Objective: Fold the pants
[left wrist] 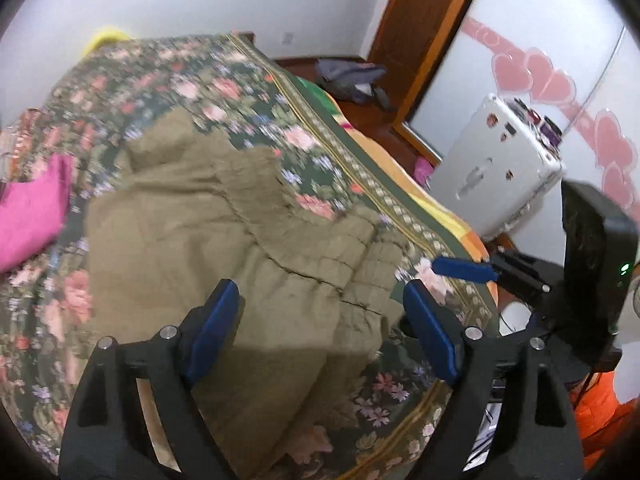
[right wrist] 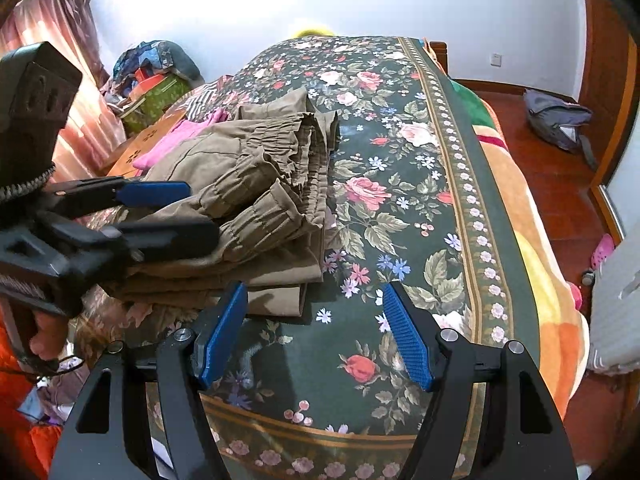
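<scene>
Olive-brown pants (left wrist: 240,240) lie folded in a rumpled stack on the floral bedspread (left wrist: 240,92), elastic waistband and cuffs on top. My left gripper (left wrist: 320,286) hangs open just over the stack's near end, its blue pads wide apart and off the cloth. In the right wrist view the pants (right wrist: 248,184) sit left of centre, and the left gripper (right wrist: 202,210) reaches in from the left with a fold of fabric loose between its fingers. My right gripper (right wrist: 315,288) is open over bare bedspread (right wrist: 400,200), just right of the stack's near corner, holding nothing.
A pink garment (right wrist: 180,132) lies behind the pants. The bed's edge runs along the right, with a white suitcase (left wrist: 492,168) beside it and a grey bag (right wrist: 556,120) on the red floor. Boxes and clothes (right wrist: 156,80) pile up by the curtain at the left.
</scene>
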Demonstrator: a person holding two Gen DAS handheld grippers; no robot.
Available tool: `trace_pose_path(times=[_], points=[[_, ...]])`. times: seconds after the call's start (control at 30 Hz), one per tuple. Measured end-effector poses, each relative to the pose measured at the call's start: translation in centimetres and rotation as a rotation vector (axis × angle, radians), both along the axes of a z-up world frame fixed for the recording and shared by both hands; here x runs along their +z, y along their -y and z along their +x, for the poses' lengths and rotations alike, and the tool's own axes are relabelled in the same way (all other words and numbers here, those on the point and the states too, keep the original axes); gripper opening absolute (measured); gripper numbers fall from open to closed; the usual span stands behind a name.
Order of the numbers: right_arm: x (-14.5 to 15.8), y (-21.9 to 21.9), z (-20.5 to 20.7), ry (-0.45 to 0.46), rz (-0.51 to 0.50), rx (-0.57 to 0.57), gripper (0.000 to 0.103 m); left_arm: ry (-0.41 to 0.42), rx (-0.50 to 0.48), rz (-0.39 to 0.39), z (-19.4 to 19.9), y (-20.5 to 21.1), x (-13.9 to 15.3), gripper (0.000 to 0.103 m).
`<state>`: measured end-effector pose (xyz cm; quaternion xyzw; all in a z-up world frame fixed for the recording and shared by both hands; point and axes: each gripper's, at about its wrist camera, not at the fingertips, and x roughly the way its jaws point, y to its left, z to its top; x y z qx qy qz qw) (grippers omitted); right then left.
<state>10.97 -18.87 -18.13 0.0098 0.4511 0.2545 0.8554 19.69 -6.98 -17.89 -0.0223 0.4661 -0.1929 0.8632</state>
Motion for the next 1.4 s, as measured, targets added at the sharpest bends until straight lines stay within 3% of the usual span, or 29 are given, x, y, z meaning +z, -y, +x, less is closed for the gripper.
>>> trace_pose_path(times=[0.17,0.27,0.53,0.8,1.07,1.4], points=[[0.3,0.1,-0.3,0.001,0.010,-0.002,0.067,0.096,0.086,0.027,0.0,-3.8,2.8,0.085],[0.5,-0.4,-0.5,-0.001,0.014,0.009,0.068,0.107,0.160,0.078,1.3,-6.8,2.9,0.085],[-0.1,-2.7,-1.3,-0.036,0.028,0.062,0.068,-0.027,0.273,0.117,7.8,-13.1,-1.0,0.085],[-1.4,-4.2,-0.8,-0.070,0.007,0.079,0.069,-0.057,0.225,0.211,11.3,-13.1,-5.2,0.085],[-2.3,-3.2,1.6,-0.092,-0.003,0.049,0.069,-0.074,0.264,0.171,9.1,-15.2,-6.8,0.086],[-2.1,-1.5,5.3,-0.044,-0.071,-0.054,0.069,-0.099,0.356,0.089,3.9,-17.7,-7.2,0.086]])
